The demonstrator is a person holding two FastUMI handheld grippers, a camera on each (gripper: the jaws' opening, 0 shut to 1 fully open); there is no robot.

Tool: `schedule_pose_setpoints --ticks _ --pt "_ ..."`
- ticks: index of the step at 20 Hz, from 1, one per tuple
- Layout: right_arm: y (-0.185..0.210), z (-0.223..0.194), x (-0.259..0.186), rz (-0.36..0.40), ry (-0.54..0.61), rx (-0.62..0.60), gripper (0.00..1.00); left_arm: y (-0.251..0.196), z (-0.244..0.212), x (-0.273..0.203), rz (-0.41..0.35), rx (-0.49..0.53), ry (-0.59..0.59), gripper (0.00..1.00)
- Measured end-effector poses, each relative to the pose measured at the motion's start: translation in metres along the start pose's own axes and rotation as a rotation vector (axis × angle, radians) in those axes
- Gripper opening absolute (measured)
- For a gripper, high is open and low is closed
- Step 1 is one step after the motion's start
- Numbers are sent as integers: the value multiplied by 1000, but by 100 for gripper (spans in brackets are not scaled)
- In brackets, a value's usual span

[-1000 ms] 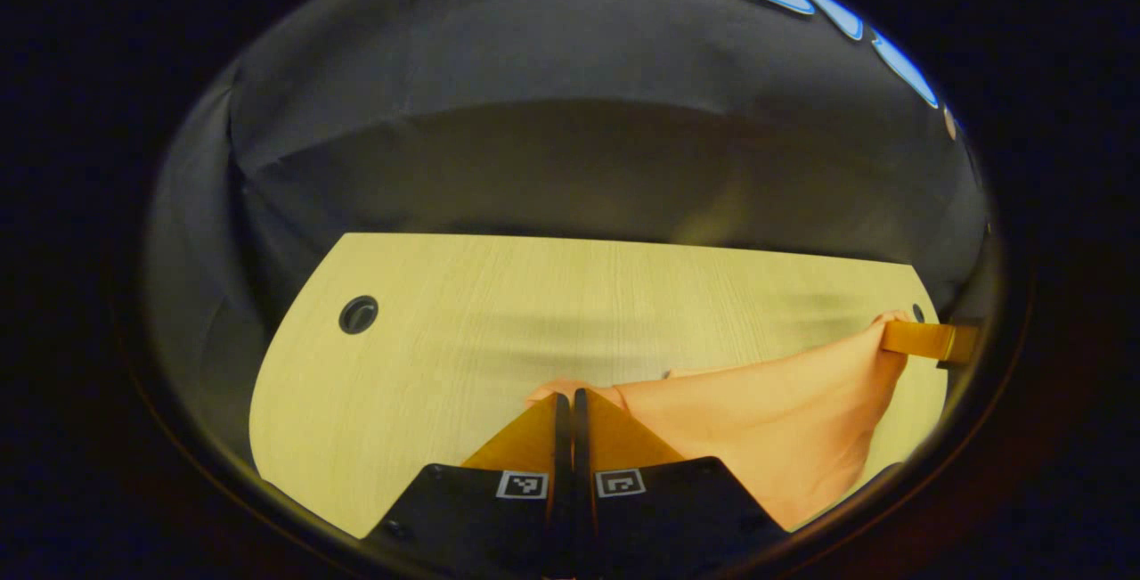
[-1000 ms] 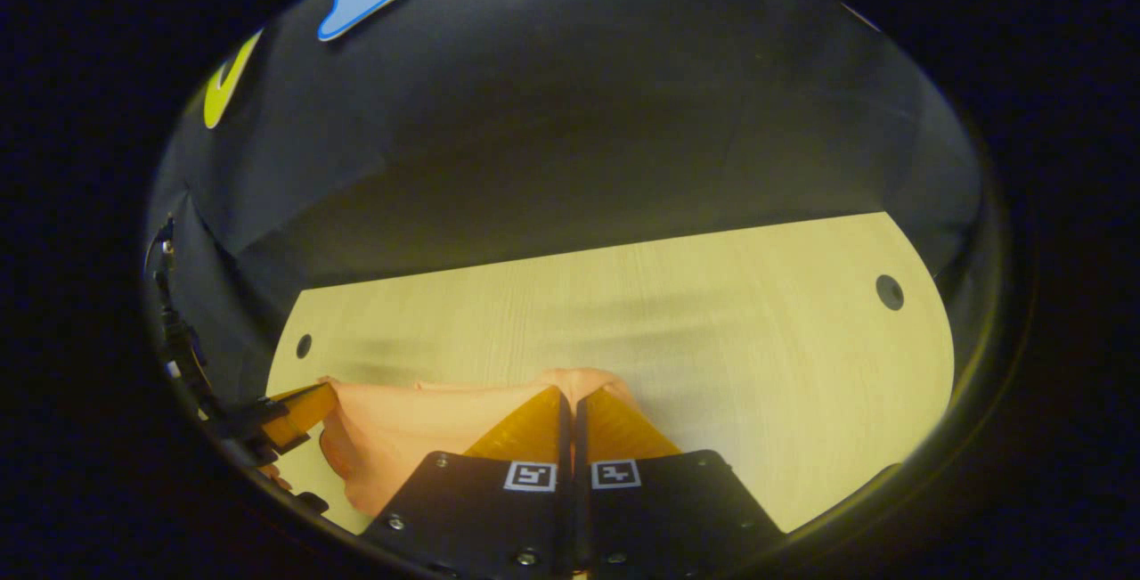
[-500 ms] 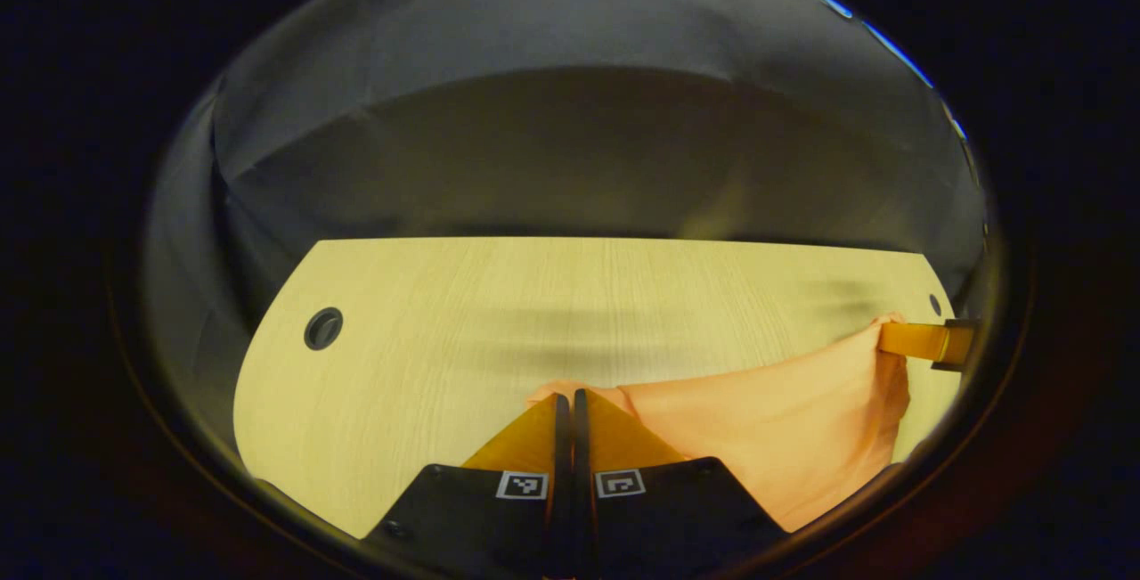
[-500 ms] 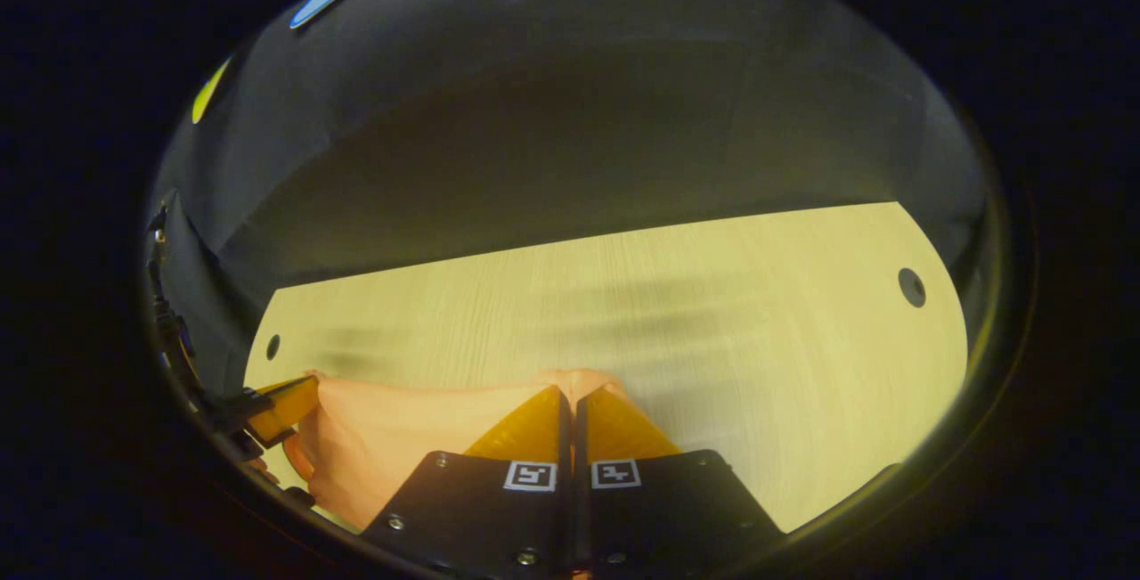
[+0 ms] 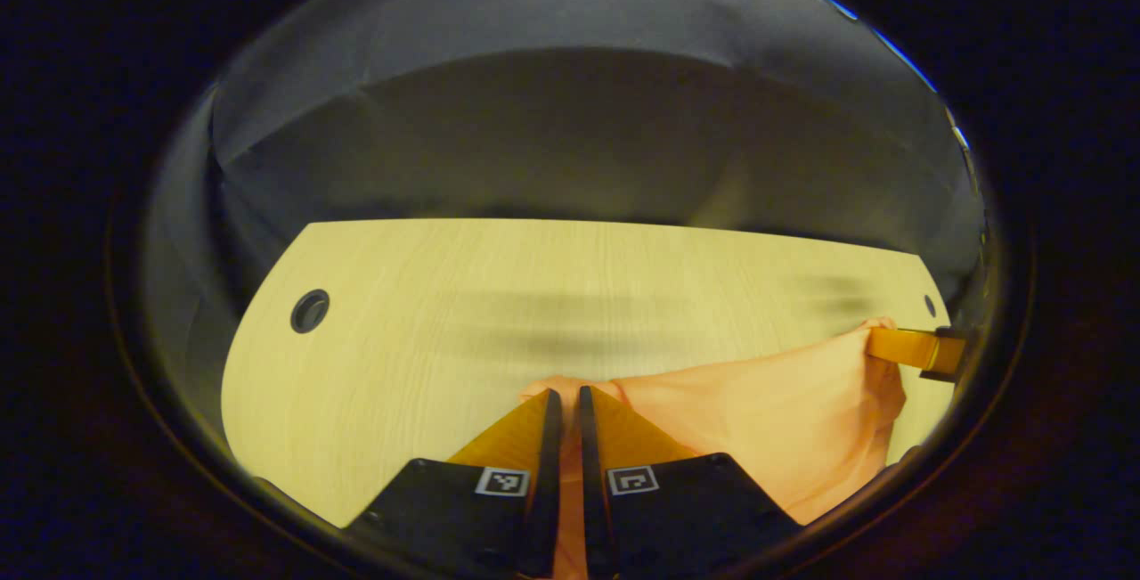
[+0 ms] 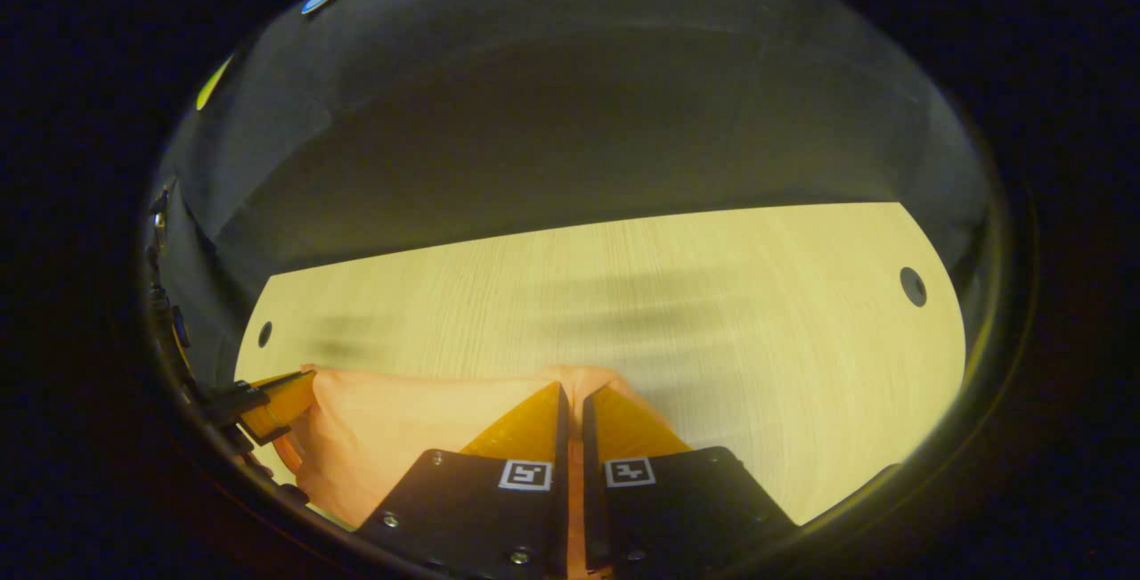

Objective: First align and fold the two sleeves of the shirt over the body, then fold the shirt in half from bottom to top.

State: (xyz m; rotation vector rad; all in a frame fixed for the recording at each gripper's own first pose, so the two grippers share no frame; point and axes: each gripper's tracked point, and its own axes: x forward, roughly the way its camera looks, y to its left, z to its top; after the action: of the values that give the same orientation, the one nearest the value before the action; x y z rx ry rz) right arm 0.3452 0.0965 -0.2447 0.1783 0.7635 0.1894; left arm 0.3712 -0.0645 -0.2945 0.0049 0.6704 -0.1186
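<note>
An orange shirt (image 5: 766,411) hangs stretched between my two grippers above the pale wooden table (image 5: 427,357). In the left gripper view, my left gripper (image 5: 564,393) is shut on one corner of the cloth, which shows in the narrow slit between the fingers. At the far right of that view, my right gripper (image 5: 899,347) pinches the other corner. In the right gripper view, my right gripper (image 6: 573,387) grips the shirt (image 6: 401,424) the same way. There my left gripper (image 6: 285,395) holds the cloth at the far left. The shirt's lower part is hidden below the fingers.
The table (image 6: 730,330) reaches back to the black cloth wall. A round cable hole (image 5: 309,311) sits at its left end and a smaller hole (image 5: 930,305) near the right end. The right gripper view shows a hole (image 6: 912,286) at the right.
Both grippers have drifted slightly lower and forward with the shirt. The slit between each pair of fingers has widened a little, and cloth now shows in it.
</note>
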Motion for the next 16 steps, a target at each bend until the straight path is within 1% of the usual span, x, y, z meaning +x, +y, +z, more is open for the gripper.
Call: schedule_pose_setpoints --ticks 1,2,3,4,5,7,8,10,16 --pt "3 0 0 14 -3 9 10 -5 3 -5 -3 -1 -3 36" --pt "4 0 -3 11 -5 16 18 -12 6 -12 -4 1 -9 55" --pt "4 1 -7 15 -8 21 41 -14 12 -20 -7 4 -15 75" --pt "2 6 -20 8 -13 23 52 -14 17 -29 -9 7 -24 84" --pt "3 9 -23 10 -21 25 63 -15 22 -38 -12 7 -33 93" --pt "5 12 -39 16 -44 30 63 -18 31 -56 -12 11 -48 92" --pt "6 11 -49 17 -53 28 63 -17 34 -70 1 18 -57 89" --pt "4 11 -76 21 -73 20 63 -19 43 -101 10 37 -85 94" --pt "21 0 -169 46 -126 -4 63 -39 59 -215 -21 37 -185 94"
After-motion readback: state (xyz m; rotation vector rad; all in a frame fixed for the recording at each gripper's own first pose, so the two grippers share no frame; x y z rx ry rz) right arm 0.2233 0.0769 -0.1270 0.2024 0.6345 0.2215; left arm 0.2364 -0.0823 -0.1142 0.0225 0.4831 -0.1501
